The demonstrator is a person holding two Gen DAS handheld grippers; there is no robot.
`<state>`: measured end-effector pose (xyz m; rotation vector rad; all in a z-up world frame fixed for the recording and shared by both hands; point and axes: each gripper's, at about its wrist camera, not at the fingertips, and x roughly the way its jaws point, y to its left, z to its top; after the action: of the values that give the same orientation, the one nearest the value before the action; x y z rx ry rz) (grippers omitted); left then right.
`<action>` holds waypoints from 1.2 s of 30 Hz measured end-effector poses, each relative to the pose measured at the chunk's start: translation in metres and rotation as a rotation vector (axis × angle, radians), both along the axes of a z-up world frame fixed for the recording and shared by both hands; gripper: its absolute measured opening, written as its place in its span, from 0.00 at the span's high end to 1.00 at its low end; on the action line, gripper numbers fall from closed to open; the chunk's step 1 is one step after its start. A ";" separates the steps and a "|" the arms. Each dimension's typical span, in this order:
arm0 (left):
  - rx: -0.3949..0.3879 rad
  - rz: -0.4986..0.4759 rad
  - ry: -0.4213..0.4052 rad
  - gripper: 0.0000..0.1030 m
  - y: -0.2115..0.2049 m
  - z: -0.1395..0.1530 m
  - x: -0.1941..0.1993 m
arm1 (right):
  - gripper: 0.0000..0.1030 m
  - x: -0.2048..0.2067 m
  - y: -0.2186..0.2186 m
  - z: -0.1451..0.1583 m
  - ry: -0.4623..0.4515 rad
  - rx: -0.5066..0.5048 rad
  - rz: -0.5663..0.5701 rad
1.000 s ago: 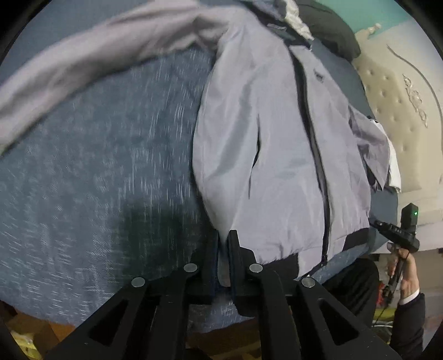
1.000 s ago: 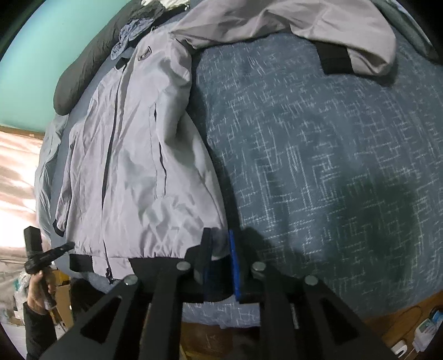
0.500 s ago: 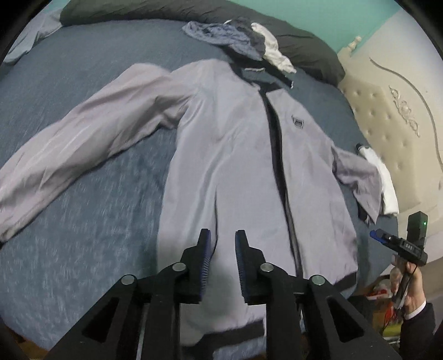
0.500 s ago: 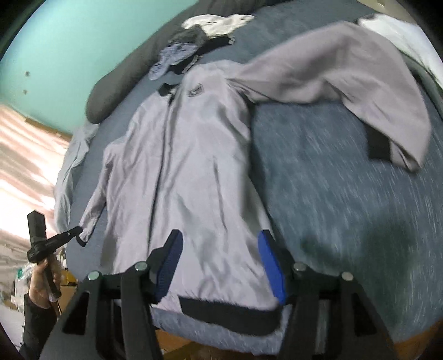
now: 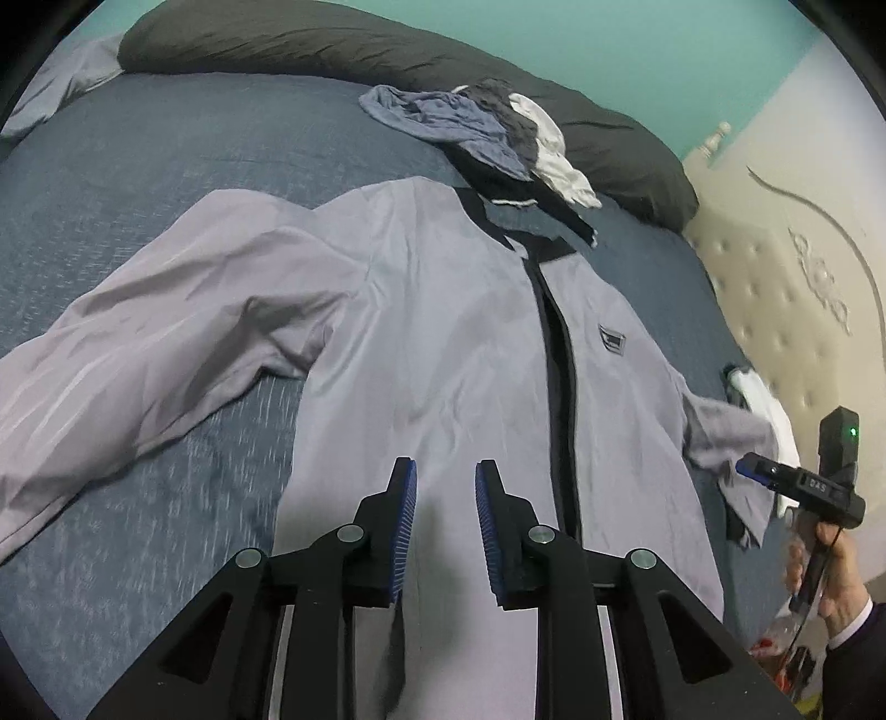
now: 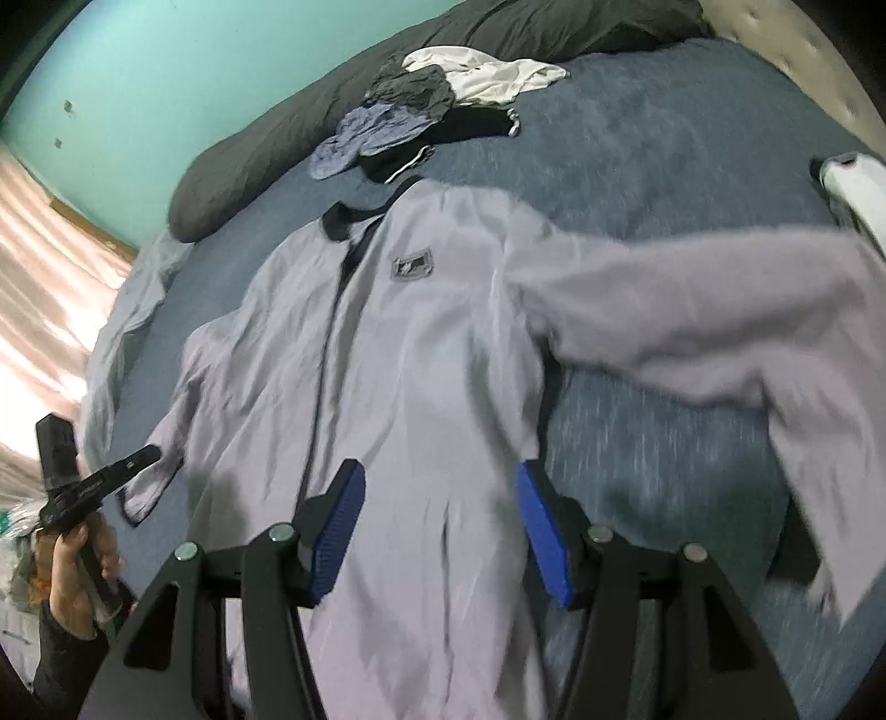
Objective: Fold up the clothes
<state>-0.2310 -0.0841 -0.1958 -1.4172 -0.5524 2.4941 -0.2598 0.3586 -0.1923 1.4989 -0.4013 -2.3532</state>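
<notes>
A light grey zip jacket [image 5: 443,343] with a dark collar and chest badge lies front-up and spread flat on the blue bedspread [image 5: 166,144]. It also shows in the right wrist view [image 6: 421,354], one sleeve stretched out to the right. My left gripper [image 5: 441,471] is open and empty, raised above the jacket's lower body. My right gripper [image 6: 440,473] is open wide and empty, also above the lower body. Each gripper shows in the other's view, held in a hand beside the bed's near edge.
A heap of crumpled clothes [image 5: 482,133], blue-grey, dark and white, lies above the jacket's collar. A long dark bolster [image 5: 387,50] runs along the teal wall. A padded cream headboard [image 5: 775,299] stands at the right, with a white garment [image 5: 764,404] beside it.
Both grippers were shut on the jacket's hem a second ago. They have let go, opened and lifted back from the bed, so the whole jacket is in sight.
</notes>
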 end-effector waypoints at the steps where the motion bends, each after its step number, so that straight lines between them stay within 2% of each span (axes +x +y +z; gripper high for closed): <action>1: 0.004 0.004 0.006 0.74 0.000 -0.003 -0.005 | 0.42 -0.011 -0.001 -0.002 -0.005 0.011 -0.001; 6: 0.020 0.010 0.025 0.72 0.000 -0.022 -0.025 | 0.42 -0.076 -0.010 -0.012 -0.007 0.087 0.007; 15: 0.041 0.047 0.020 0.72 -0.009 -0.051 -0.031 | 0.41 -0.182 -0.027 -0.023 -0.009 0.136 -0.021; 18: 0.062 0.048 0.020 0.72 -0.007 -0.056 -0.034 | 0.37 -0.208 -0.038 -0.029 -0.014 0.158 -0.013; 25: 0.074 0.033 0.015 0.71 -0.004 -0.061 -0.035 | 0.37 -0.253 -0.060 -0.046 -0.010 0.225 -0.021; 36: 0.070 0.023 0.006 0.70 -0.005 -0.071 -0.036 | 0.37 -0.287 -0.087 -0.073 -0.045 0.235 0.051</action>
<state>-0.2668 -0.0893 -0.2665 -1.3851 -0.6511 2.4701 -0.5469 0.2713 -0.2655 1.6459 -0.0973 -2.3976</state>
